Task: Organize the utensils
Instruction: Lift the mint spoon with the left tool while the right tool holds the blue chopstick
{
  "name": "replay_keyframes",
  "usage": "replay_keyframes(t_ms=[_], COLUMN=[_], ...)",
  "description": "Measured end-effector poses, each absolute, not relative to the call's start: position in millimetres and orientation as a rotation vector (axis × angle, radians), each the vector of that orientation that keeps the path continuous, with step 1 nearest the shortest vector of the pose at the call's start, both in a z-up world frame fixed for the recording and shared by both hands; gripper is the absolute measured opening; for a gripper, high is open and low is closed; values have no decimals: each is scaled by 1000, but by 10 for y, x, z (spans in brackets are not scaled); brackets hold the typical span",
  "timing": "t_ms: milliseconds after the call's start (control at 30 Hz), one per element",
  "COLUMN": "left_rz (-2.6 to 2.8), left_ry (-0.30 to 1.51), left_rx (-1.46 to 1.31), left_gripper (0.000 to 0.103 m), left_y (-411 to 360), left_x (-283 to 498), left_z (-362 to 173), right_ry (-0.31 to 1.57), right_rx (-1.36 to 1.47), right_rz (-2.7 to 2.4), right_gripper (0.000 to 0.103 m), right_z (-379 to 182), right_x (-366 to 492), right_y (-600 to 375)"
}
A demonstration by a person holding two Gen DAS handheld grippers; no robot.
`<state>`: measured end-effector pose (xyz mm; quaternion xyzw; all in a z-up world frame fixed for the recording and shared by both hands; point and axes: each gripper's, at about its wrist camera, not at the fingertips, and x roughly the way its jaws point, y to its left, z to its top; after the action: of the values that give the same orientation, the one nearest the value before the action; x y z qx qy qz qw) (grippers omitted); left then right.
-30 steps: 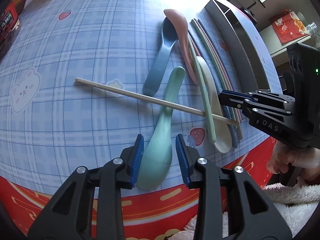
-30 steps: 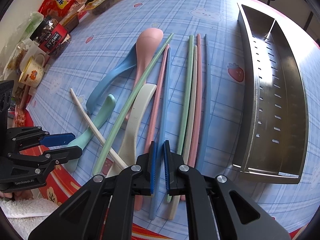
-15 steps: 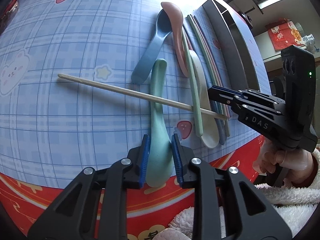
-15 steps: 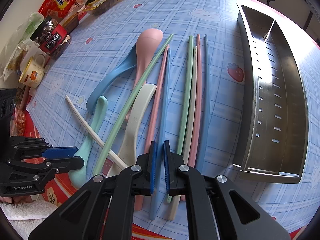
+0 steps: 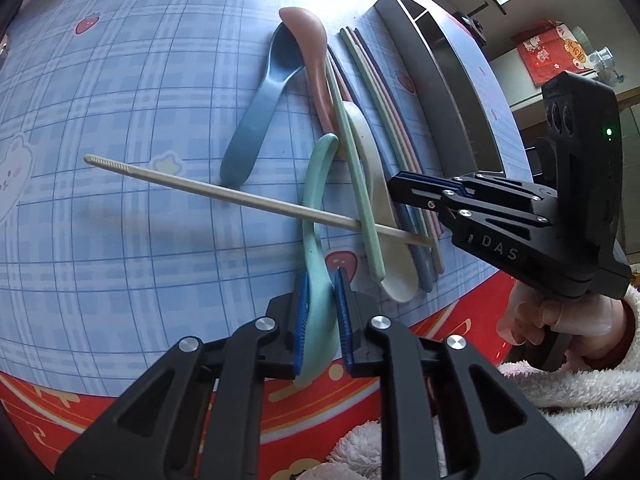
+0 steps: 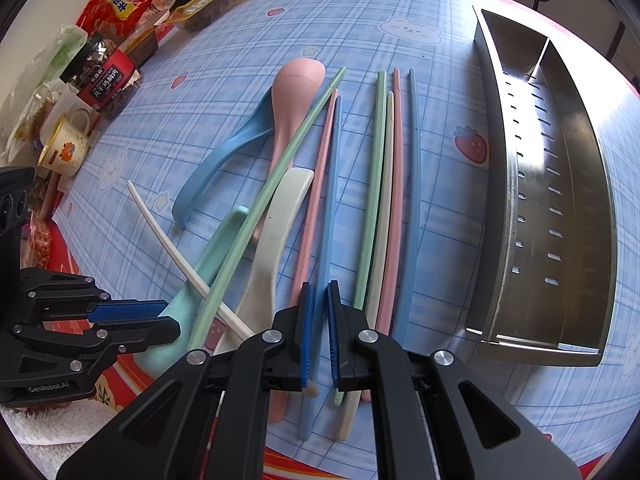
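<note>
A mint-green spoon (image 5: 316, 200) lies near the table's front edge, its bowl tipped on edge between the blue pads of my left gripper (image 5: 320, 276). The jaws are closing and the pads press on the bowl. A cream chopstick (image 5: 200, 184) lies across the spoon's handle. Beside it lie a blue spoon (image 5: 260, 112), a pink spoon (image 5: 312, 40) and a cream spoon (image 5: 376, 168). My right gripper (image 6: 318, 286) hovers shut over a row of several coloured chopsticks (image 6: 384, 184), holding nothing. A steel tray (image 6: 496, 200) stands empty on the right.
Snack packets, a jar (image 6: 104, 76) and a mug (image 6: 64, 144) crowd the far left of the checked tablecloth. A red border marks the table's near edge. A hand (image 5: 560, 320) in a fluffy white sleeve holds the right gripper.
The left jaws have narrowed from well apart onto the green spoon's bowl, which has tipped on edge; its handle swung toward the cream spoon. The right gripper has not moved.
</note>
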<state>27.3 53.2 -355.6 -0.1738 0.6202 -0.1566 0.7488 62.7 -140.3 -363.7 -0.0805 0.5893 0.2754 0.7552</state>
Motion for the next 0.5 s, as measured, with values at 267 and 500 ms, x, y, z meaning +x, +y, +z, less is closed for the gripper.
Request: replay_keyframes(t_ms=[267,500], left_rz=[-377,-419], left_ry=[1361,1367], left_rx=[-347,-296], left_gripper=[17,18], left_y=[441,294], left_x=[293,378], left_z=[-3569,-3549], right_ry=[1286,1288], right_rx=[-175,-168], right_rz=[602,603], right_gripper=[8,8], right_z=[-3640,-3642], right_x=[636,641], right_y=[-1392,-1394])
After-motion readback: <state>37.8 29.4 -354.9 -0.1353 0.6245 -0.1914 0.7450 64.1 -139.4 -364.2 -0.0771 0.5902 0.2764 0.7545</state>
